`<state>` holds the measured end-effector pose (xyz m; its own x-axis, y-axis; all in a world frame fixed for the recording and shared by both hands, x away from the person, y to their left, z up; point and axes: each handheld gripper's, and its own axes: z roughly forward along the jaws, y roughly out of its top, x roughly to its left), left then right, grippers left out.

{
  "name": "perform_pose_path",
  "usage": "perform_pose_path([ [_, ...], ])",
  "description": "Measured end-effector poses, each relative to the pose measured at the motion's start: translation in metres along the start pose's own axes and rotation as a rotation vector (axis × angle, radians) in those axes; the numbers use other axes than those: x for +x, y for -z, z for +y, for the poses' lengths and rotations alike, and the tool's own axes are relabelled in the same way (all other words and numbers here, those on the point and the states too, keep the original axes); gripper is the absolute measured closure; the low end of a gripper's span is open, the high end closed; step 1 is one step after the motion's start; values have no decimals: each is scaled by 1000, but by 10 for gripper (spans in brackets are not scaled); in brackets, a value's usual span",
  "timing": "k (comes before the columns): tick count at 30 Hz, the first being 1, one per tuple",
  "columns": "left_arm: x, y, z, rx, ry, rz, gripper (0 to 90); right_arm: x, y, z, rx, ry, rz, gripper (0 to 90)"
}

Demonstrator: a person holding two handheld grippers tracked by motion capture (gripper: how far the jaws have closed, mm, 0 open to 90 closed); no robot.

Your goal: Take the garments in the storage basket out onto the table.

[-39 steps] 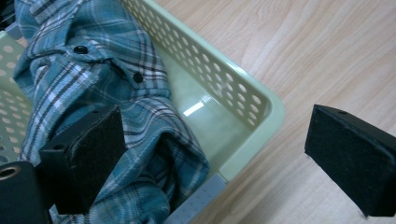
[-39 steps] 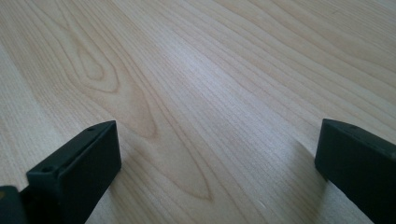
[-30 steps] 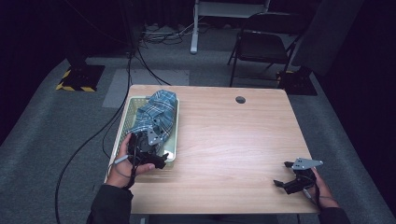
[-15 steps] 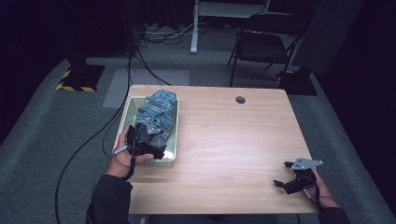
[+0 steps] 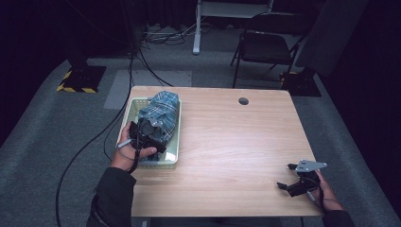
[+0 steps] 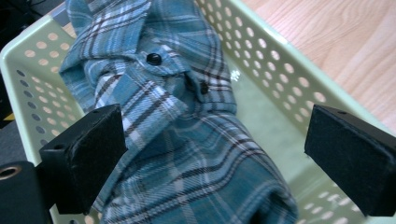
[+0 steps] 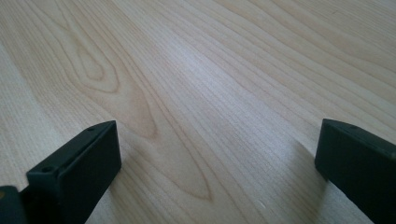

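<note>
Left gripper view: your left gripper (image 6: 215,154) straddles the plaid shirt (image 6: 182,135) in the green basket (image 6: 280,70), jaws wide apart, gripping nothing; your right gripper (image 5: 295,182) rests wide open, empty, on the table (image 5: 236,142).

Left black two-jaw gripper (image 5: 150,136) hangs at 9 o'clock, jaws spread wide, forearm bent in from 7. Right black two-jaw gripper (image 5: 297,182) sits low at 4 o'clock, jaws parted.

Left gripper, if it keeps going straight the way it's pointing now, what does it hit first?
Most likely the blue plaid shirt bundled in the pale green basket. The left gripper has its jaws wide open on either side of the cloth, which lies directly ahead; how far off is unclear.
</note>
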<state>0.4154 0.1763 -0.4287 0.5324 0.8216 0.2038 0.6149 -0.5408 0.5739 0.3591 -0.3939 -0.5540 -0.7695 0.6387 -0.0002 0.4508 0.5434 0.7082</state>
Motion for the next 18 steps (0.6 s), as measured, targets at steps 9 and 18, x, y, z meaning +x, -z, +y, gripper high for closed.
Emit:
perform_pose_path([
  [9, 6, -18, 3, 89, -27, 45, 50, 0, 0, 0, 0, 0, 0, 3],
  [18, 8, -30, 6, 135, -67, 44, 49, 0, 0, 0, 0, 0, 0, 3],
])
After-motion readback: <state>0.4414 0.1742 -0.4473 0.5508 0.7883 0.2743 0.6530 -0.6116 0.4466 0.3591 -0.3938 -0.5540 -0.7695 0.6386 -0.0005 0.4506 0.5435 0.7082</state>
